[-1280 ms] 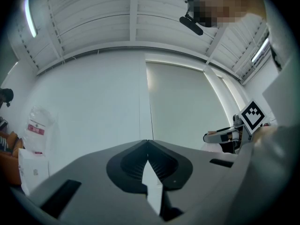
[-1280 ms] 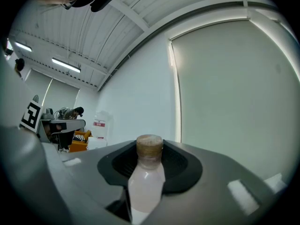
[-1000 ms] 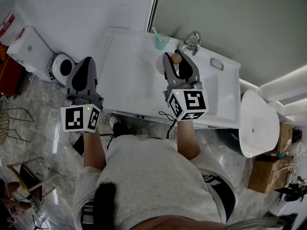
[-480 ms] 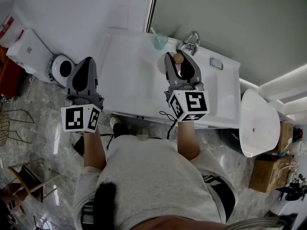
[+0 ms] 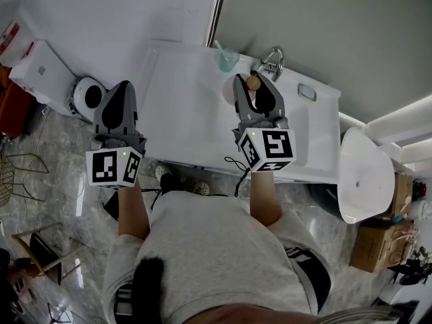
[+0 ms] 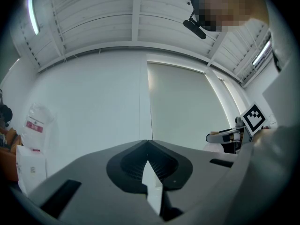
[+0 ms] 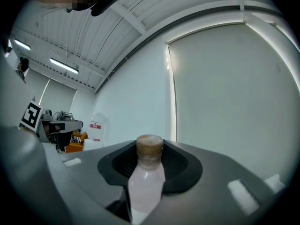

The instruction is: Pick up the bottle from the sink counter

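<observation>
A pale pink bottle with a brown cap stands upright between the jaws of my right gripper, which is shut on its body. In the head view the cap shows at the tips of the right gripper, above the basin of the white sink counter and close in front of the faucet. My left gripper hangs off the counter's left end, over the floor. In its own view the left gripper is shut, tips touching, with nothing held.
A teal cup with a toothbrush stands at the counter's back edge, left of the faucet. A small soap dish lies to the right. A white toilet is at the left, a white rounded fixture at the right.
My right gripper with the bottle has drifted very slightly to the right. The left gripper has not moved.
</observation>
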`<act>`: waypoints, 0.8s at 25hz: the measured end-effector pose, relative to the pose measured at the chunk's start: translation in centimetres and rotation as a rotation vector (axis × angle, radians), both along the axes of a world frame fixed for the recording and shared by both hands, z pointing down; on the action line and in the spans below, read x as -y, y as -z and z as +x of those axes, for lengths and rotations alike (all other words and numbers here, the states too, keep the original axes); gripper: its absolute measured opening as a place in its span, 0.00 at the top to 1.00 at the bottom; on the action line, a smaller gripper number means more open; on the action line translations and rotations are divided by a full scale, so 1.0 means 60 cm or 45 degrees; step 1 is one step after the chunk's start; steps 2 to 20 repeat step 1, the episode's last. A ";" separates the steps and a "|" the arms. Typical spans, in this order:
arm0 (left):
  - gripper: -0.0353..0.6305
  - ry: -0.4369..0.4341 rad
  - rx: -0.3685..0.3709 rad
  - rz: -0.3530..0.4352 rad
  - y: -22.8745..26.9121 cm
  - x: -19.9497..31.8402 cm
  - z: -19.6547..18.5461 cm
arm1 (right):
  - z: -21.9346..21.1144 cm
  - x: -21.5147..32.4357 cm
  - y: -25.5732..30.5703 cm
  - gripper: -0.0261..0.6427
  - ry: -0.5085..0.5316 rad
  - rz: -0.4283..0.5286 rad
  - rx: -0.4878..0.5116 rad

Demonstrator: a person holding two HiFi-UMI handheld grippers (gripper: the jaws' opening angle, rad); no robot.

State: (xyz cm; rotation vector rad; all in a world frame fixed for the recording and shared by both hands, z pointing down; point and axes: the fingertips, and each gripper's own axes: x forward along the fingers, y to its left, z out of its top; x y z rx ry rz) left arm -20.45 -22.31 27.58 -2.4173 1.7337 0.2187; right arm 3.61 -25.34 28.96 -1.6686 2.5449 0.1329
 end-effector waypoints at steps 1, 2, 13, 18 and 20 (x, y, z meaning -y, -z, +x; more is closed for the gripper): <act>0.94 -0.001 0.000 -0.001 0.000 0.002 -0.001 | -0.001 0.002 0.000 0.75 0.000 0.000 0.001; 0.94 -0.001 0.000 -0.001 0.000 0.002 -0.001 | -0.001 0.002 0.000 0.75 0.000 0.000 0.001; 0.94 -0.001 0.000 -0.001 0.000 0.002 -0.001 | -0.001 0.002 0.000 0.75 0.000 0.000 0.001; 0.94 -0.001 0.000 -0.001 0.000 0.002 -0.001 | -0.001 0.002 0.000 0.75 0.000 0.000 0.001; 0.94 -0.001 0.000 -0.001 0.000 0.002 -0.001 | -0.001 0.002 0.000 0.75 0.000 0.000 0.001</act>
